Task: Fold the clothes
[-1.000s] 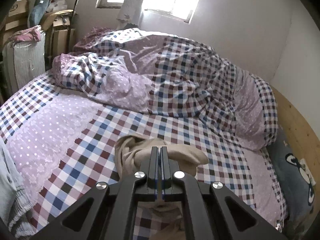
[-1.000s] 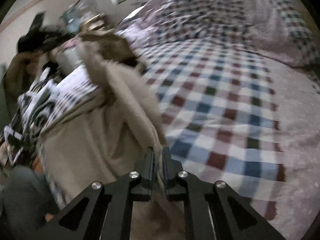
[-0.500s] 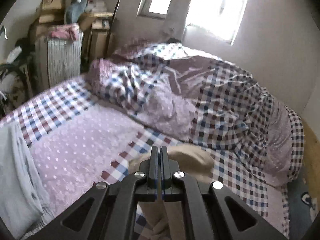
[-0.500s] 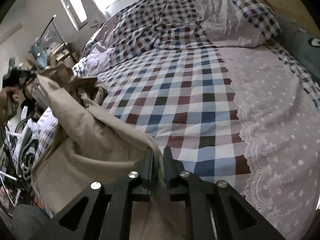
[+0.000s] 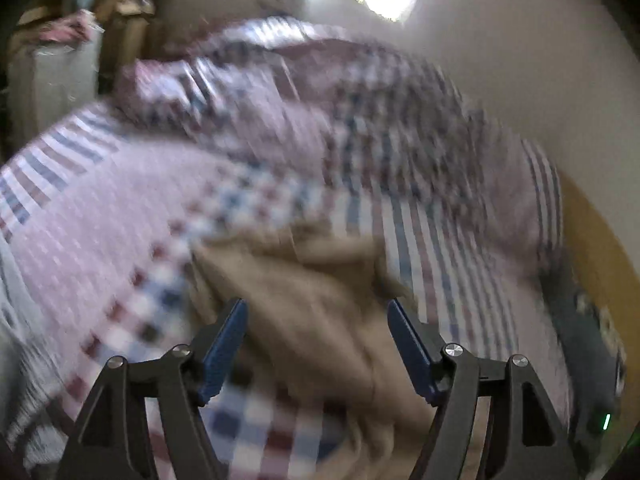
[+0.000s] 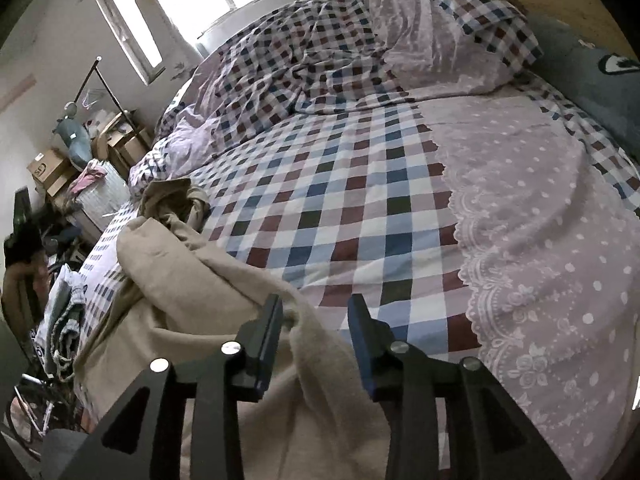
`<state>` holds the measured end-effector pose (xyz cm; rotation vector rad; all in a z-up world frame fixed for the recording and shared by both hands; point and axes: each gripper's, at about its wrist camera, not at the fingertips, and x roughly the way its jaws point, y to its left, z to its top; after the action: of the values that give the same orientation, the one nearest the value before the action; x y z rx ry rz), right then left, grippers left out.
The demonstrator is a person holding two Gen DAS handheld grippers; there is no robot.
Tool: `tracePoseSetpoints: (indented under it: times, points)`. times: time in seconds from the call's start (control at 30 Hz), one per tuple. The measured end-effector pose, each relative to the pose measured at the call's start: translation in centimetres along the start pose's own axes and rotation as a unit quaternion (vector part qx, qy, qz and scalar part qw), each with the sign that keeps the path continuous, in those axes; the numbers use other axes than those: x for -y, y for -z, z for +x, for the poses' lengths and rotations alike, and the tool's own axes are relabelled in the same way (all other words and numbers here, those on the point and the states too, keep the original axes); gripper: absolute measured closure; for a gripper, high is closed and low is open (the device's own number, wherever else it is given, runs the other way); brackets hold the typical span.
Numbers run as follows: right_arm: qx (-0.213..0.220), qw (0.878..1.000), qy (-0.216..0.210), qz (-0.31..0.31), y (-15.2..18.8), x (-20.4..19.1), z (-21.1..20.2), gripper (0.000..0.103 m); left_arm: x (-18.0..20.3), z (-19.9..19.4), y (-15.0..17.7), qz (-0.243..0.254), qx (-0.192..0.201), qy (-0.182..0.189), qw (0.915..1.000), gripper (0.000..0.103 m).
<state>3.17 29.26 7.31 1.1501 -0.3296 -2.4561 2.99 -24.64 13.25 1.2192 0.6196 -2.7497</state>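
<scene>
A beige garment (image 6: pixel 192 312) lies bunched on the near left part of the checked bed sheet (image 6: pixel 360 208). My right gripper (image 6: pixel 316 320) is open, its jaws a hand's width apart, with a fold of the garment lying loose between them. In the blurred left wrist view the same beige garment (image 5: pixel 320 304) lies on the sheet, and my left gripper (image 5: pixel 318 320) is wide open just above it, holding nothing.
A crumpled checked duvet (image 6: pixel 320 52) fills the far side of the bed. A grey-blue pillow (image 6: pixel 580 64) lies at the right by the wooden headboard. Boxes and clutter (image 6: pixel 60 168) stand beyond the left bed edge, with grey clothes (image 6: pixel 64 320) below.
Both grippers were shut on the beige garment and have opened. The garment has dropped onto the sheet. The left camera is moving fast and its view is blurred.
</scene>
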Motion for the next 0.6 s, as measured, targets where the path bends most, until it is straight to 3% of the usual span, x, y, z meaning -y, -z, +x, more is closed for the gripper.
tracePoseSetpoints:
  times: [0.13,0.2,0.3,0.4,0.47,0.53,0.57,0.6]
  points:
    - [0.002,1.000,0.000,0.006,0.1,0.2,-0.2,0.062,1.1,2.9,4.1,0.031,-0.076,0.042,0.9957,0.027]
    - [0.003,1.000,0.001,0.005,0.1,0.2,-0.3,0.062,2.6,4.1,5.7,0.071,-0.105,0.048,0.9907,0.027]
    - [0.002,1.000,0.003,0.004,0.1,0.2,-0.2,0.062,4.7,5.8,7.5,0.140,-0.138,0.017,0.9804,0.029]
    - [-0.001,1.000,0.003,0.002,0.2,0.1,-0.1,0.062,5.5,7.2,8.2,0.161,-0.161,0.006,0.9737,0.065]
    - [-0.001,1.000,0.006,-0.001,0.1,0.1,-0.1,0.062,6.0,7.5,8.4,0.169,-0.164,0.008,0.9719,0.069]
    - [0.000,1.000,0.008,0.000,0.1,0.2,-0.1,0.062,6.1,7.5,8.6,0.168,-0.164,0.011,0.9718,0.081]
    - [0.000,1.000,0.010,0.002,0.1,0.3,-0.1,0.062,5.8,7.4,8.5,0.155,-0.161,0.018,0.9746,0.093]
    - [-0.001,1.000,0.011,0.004,0.1,0.5,-0.2,0.062,5.2,7.5,8.1,0.144,-0.156,0.021,0.9769,0.096]
